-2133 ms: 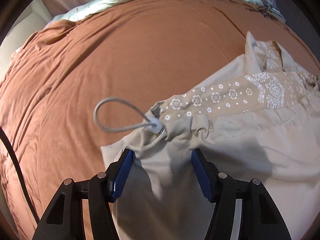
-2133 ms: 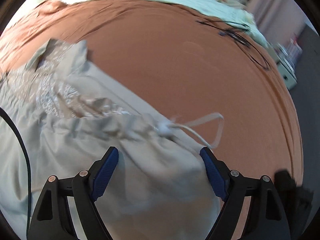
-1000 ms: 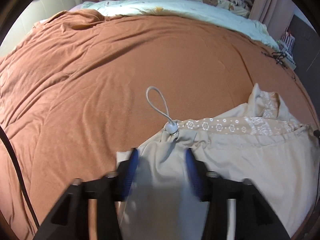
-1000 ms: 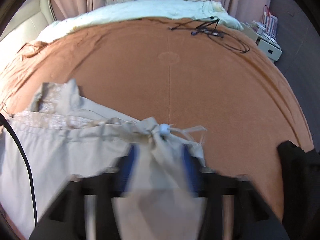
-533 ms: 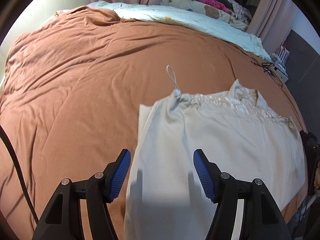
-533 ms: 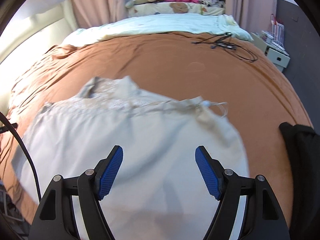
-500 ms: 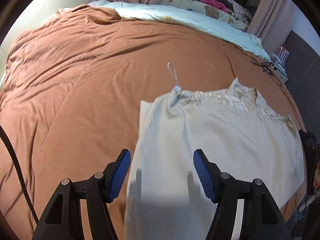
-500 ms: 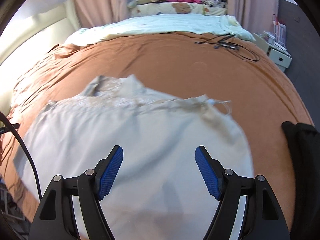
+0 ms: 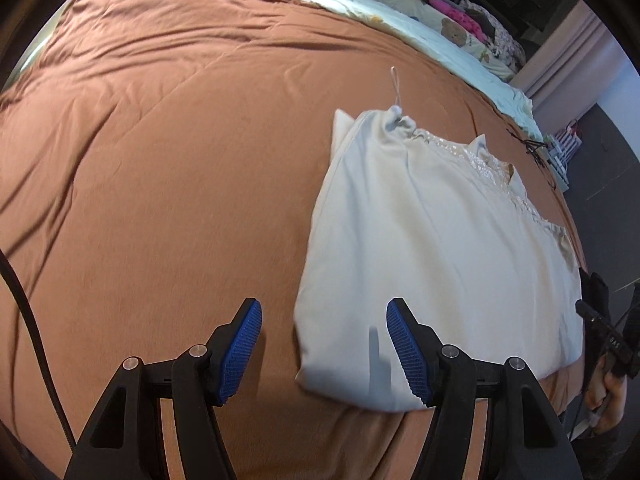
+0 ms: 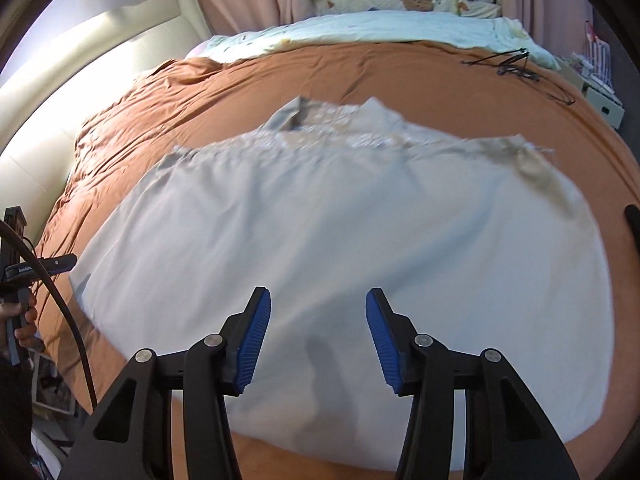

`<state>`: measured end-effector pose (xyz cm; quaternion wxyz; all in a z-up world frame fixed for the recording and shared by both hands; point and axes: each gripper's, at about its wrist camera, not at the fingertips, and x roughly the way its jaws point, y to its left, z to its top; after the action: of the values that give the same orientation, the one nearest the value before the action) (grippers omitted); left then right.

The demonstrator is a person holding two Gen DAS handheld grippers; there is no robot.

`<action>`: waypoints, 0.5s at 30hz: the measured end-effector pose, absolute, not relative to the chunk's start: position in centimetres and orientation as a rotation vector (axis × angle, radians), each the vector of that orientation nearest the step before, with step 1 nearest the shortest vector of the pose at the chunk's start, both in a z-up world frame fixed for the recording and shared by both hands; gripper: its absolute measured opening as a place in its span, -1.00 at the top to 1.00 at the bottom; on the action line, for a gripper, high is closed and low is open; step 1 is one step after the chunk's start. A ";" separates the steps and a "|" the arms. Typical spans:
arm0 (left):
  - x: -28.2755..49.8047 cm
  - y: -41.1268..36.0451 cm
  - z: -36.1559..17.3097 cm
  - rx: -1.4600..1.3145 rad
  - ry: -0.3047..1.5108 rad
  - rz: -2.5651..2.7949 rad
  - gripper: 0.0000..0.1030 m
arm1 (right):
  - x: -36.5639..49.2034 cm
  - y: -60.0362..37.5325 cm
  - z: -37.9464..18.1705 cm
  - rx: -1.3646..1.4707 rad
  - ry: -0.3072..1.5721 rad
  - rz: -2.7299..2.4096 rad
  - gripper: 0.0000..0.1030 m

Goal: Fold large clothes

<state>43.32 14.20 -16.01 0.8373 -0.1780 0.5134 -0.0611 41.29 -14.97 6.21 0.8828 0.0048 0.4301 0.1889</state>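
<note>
Beige garment (image 9: pixel 432 248) lying folded flat on the brown bedspread (image 9: pixel 160 160), left gripper (image 9: pixel 324 344) jaws wide over its near left corner, right gripper (image 10: pixel 318 336) jaws just narrowing, apart above its near edge, gripping nothing

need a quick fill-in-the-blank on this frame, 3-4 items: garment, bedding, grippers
1. The beige garment lies on a bedspread whose colour is ____.
2. The pads on the left gripper and the right gripper are ____ in colour.
3. Neither gripper holds the garment: both stand ____.
4. A thin drawstring loop sticks out from the garment's ____ edge in the left wrist view.

Missing words: brown; blue; open; far
</note>
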 end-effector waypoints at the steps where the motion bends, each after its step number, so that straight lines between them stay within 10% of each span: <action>1: 43.0 14.4 -16.3 -0.392 1.089 -0.132 -0.29 | 41.0 -14.7 6.0 0.012 0.899 0.402 0.11; 15: 40.1 15.8 -20.1 -0.688 1.173 -0.230 -0.29 | 36.6 -11.8 2.1 -0.012 0.940 0.375 0.63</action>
<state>40.09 15.75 -20.11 0.7716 -0.3172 0.5410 -0.1063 36.61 -11.85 2.07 0.8747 -0.0058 0.4502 0.1796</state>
